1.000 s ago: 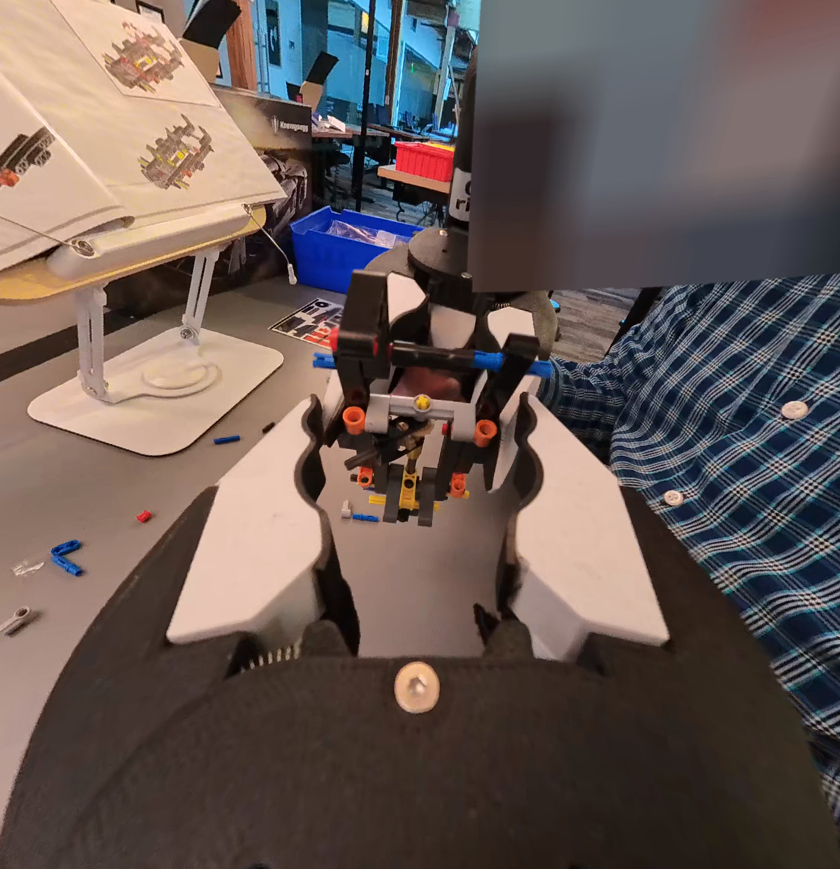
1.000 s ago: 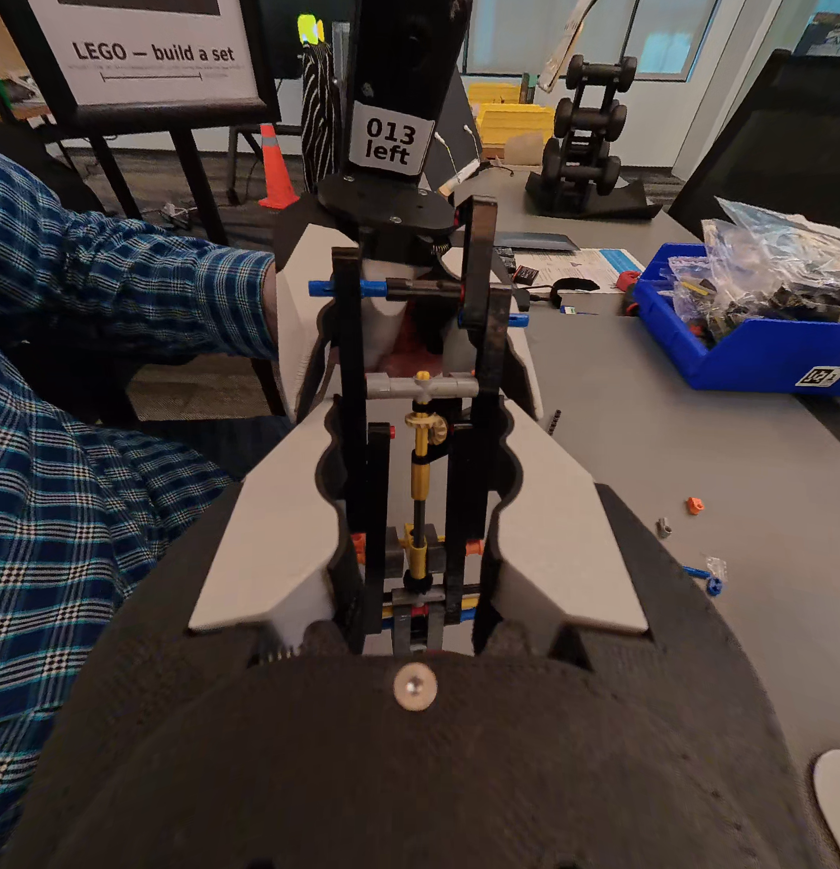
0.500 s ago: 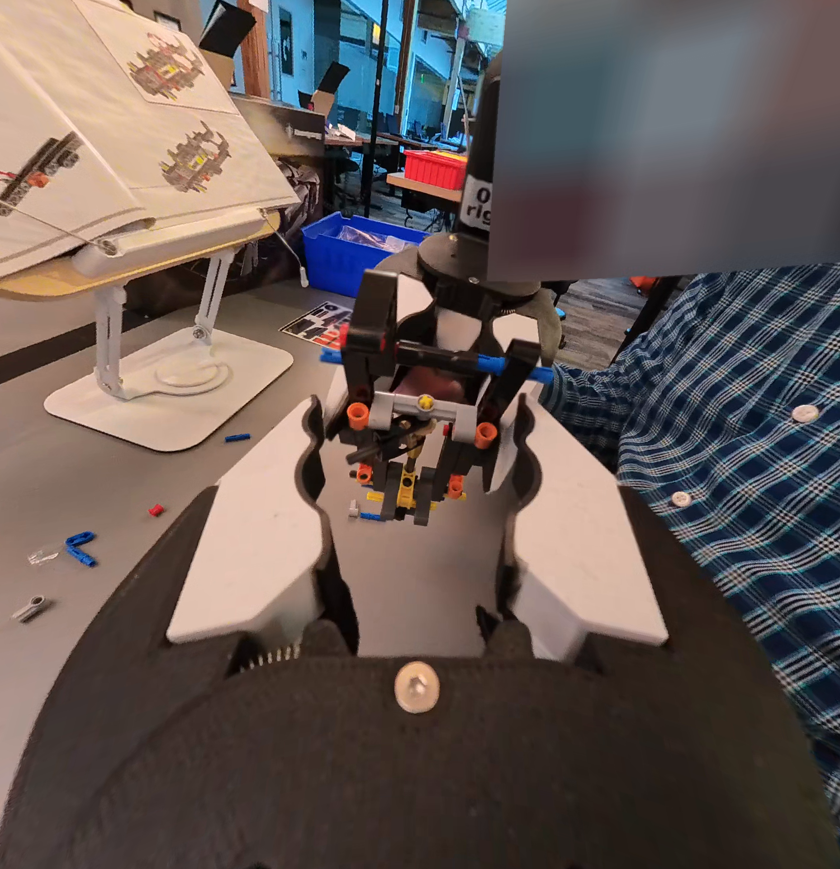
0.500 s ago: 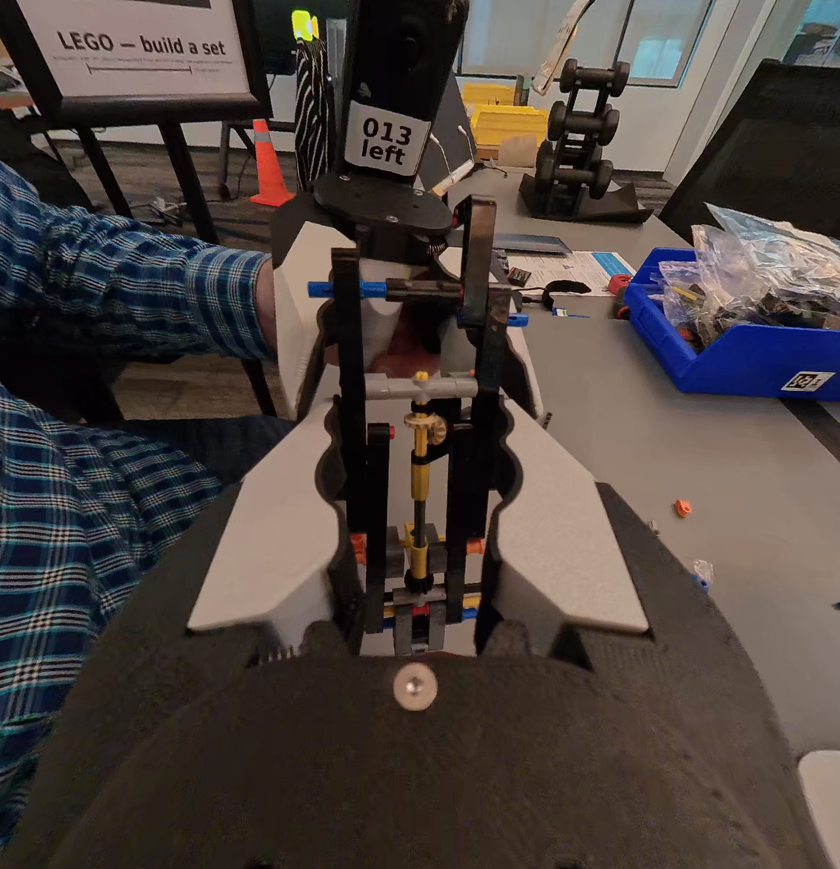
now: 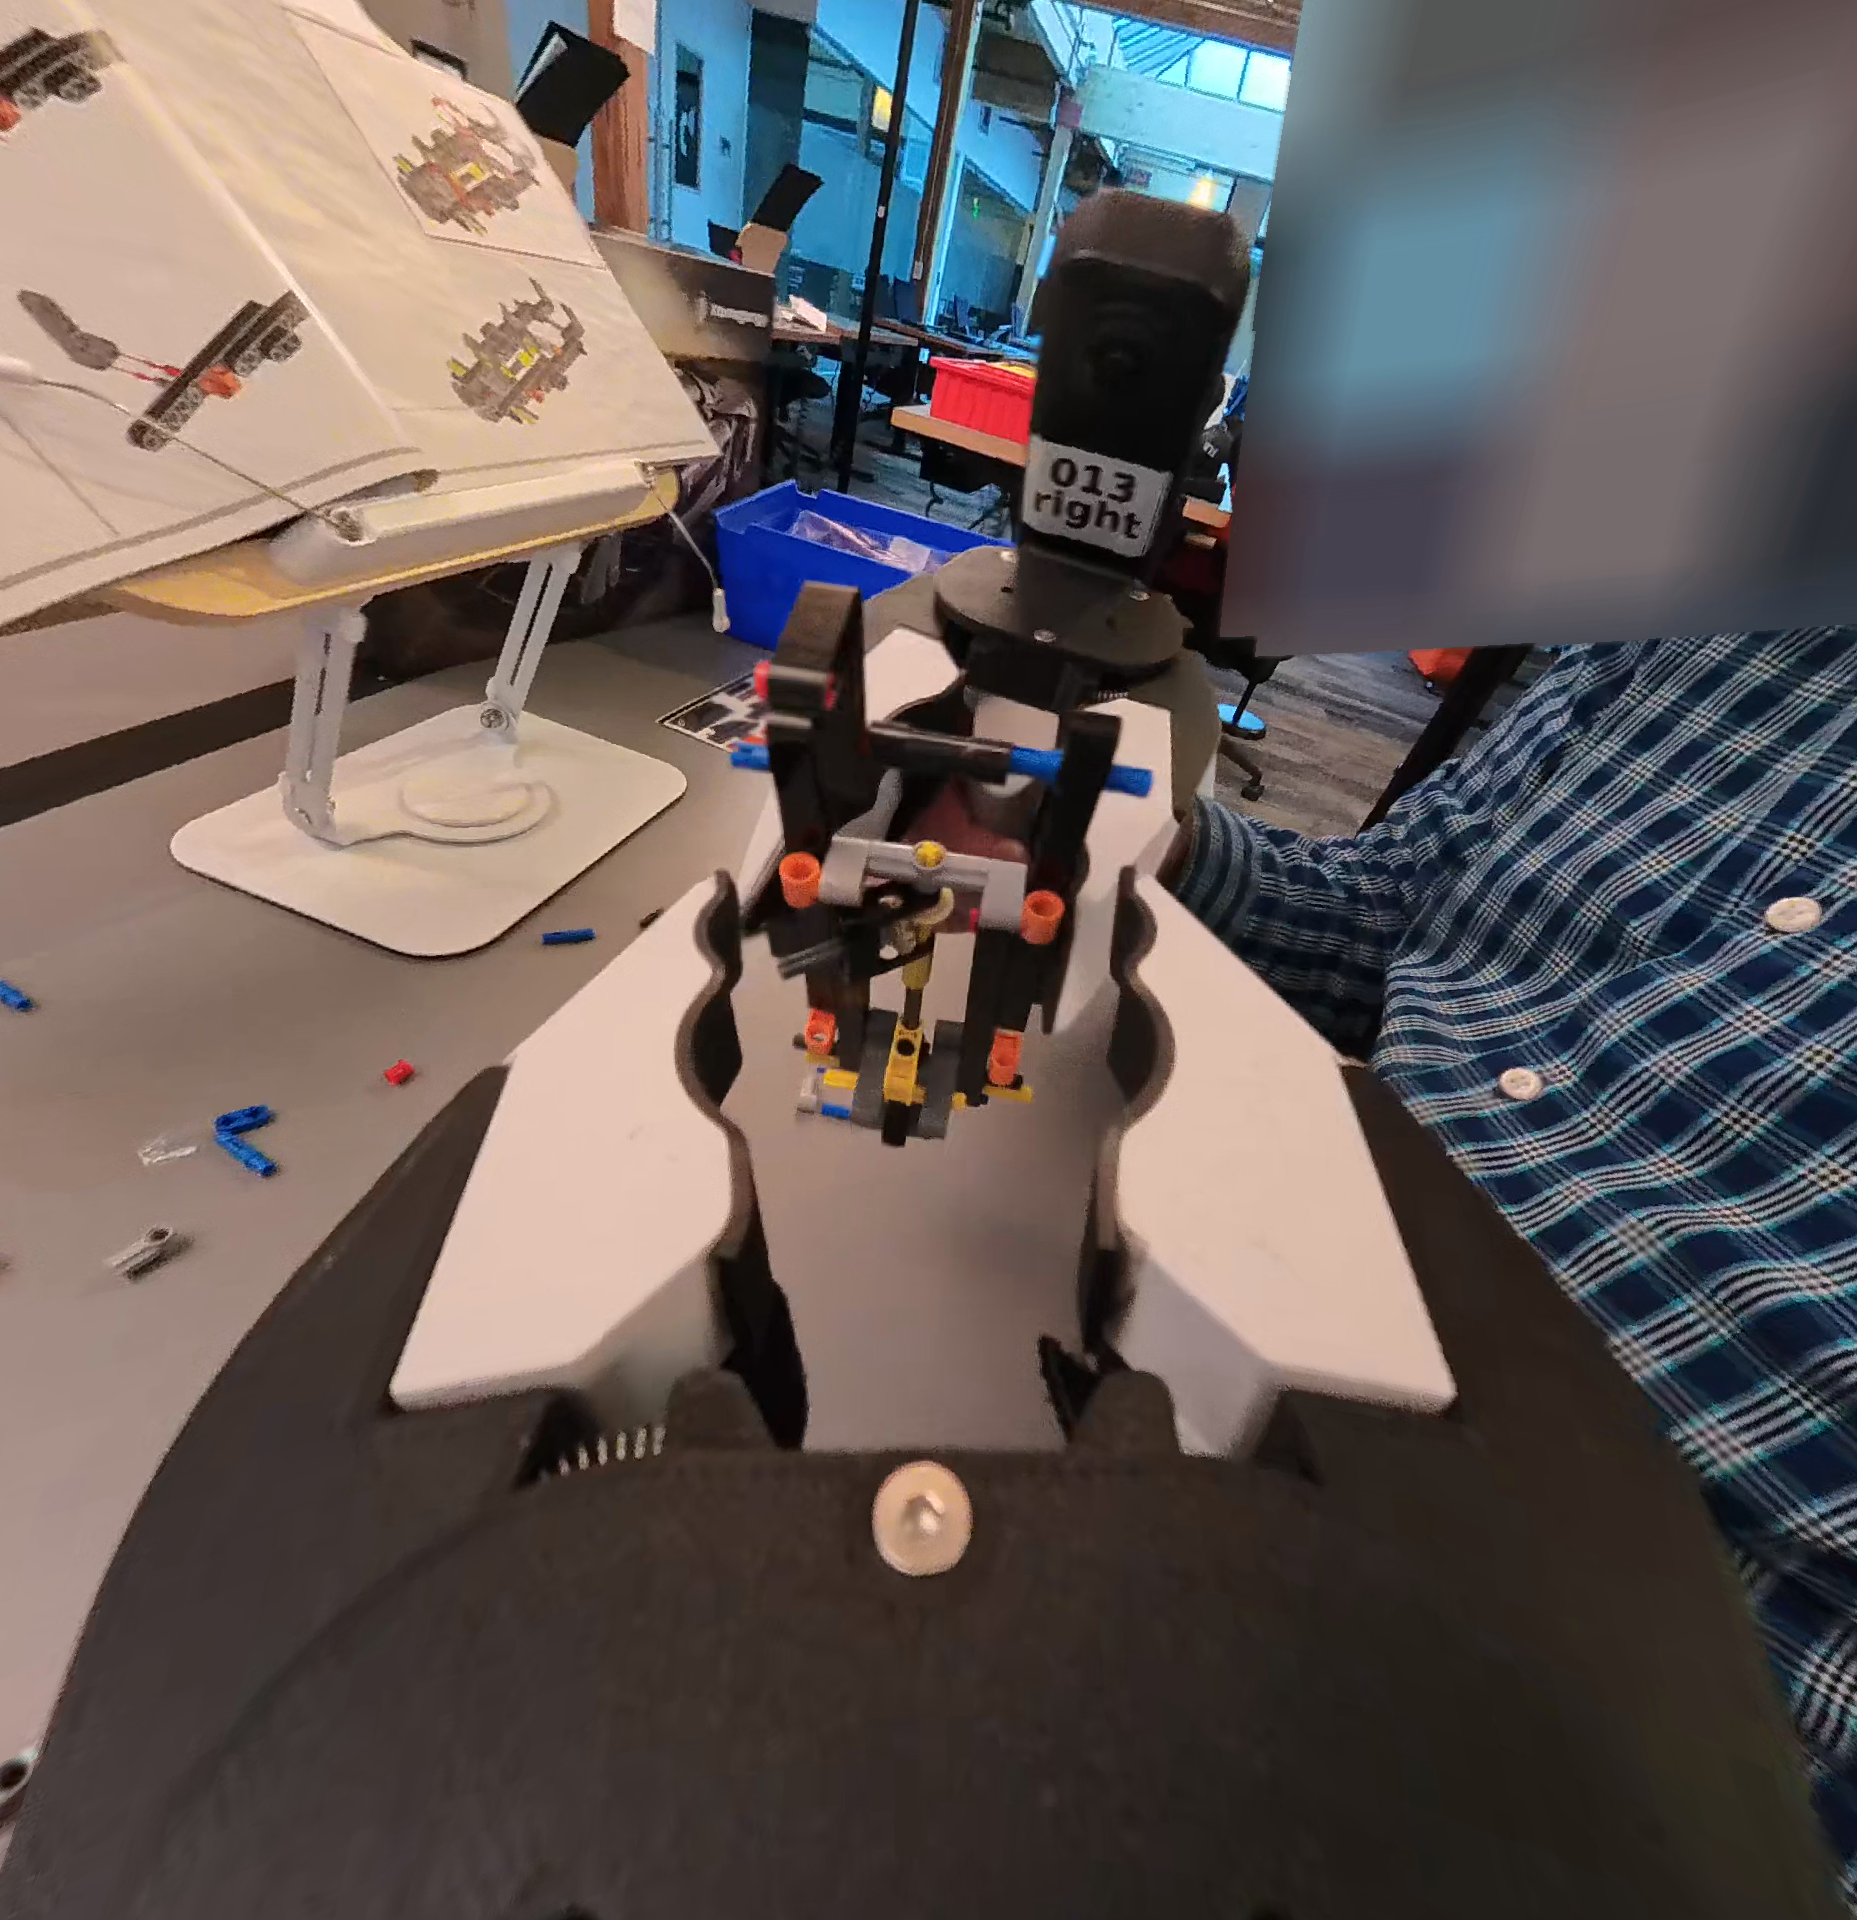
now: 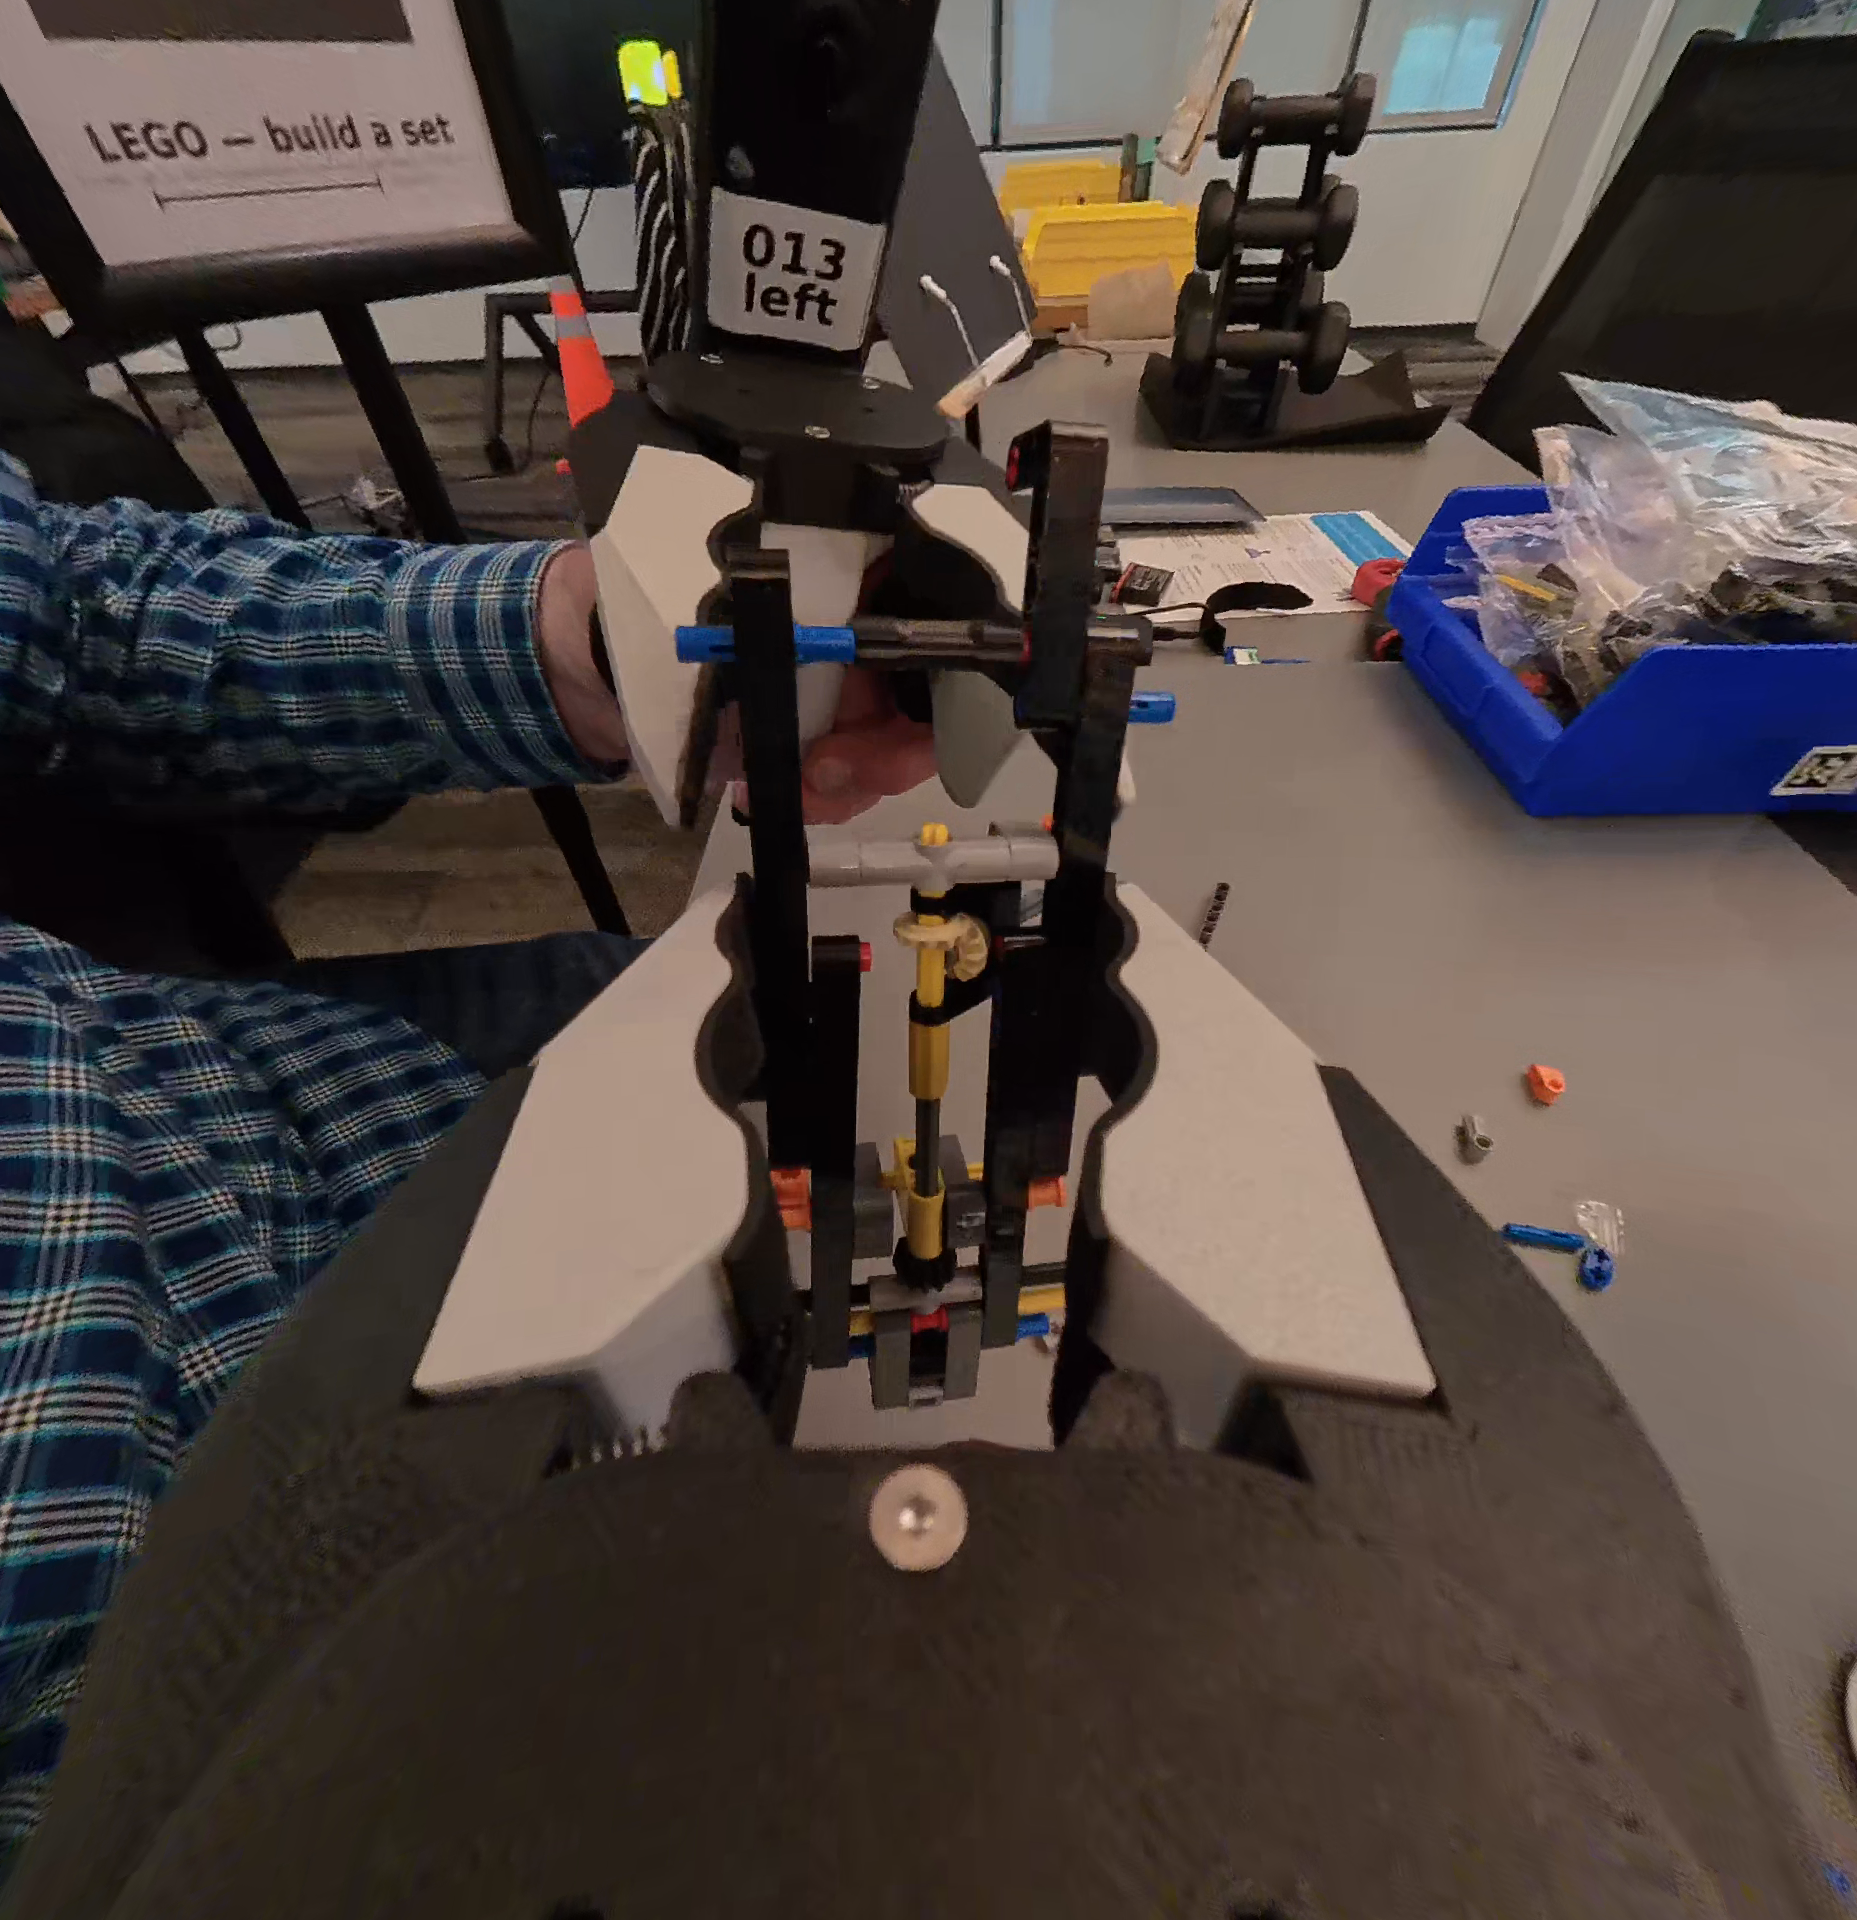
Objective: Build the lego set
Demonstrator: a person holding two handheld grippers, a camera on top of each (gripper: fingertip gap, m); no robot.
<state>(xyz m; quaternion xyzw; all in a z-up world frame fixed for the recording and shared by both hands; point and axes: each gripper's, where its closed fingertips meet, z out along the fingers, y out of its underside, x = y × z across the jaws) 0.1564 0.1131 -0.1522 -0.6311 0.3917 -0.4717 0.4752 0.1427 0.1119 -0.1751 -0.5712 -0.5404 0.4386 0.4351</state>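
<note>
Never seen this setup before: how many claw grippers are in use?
2. The right gripper is shut on the lego assembly; the left gripper, open, faces it.

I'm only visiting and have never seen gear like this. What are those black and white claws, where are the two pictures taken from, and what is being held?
No robot here: a person holds a hand-held two-finger claw in each hand, each with a camera looking along its fingers. The left view shows the left gripper open with nothing between its fingers. The right view shows the right gripper shut on the lego assembly, a black frame with a yellow rod. On the grey table lie loose small pieces, an instruction booklet on a white stand, and a blue bin of bagged parts.
</note>
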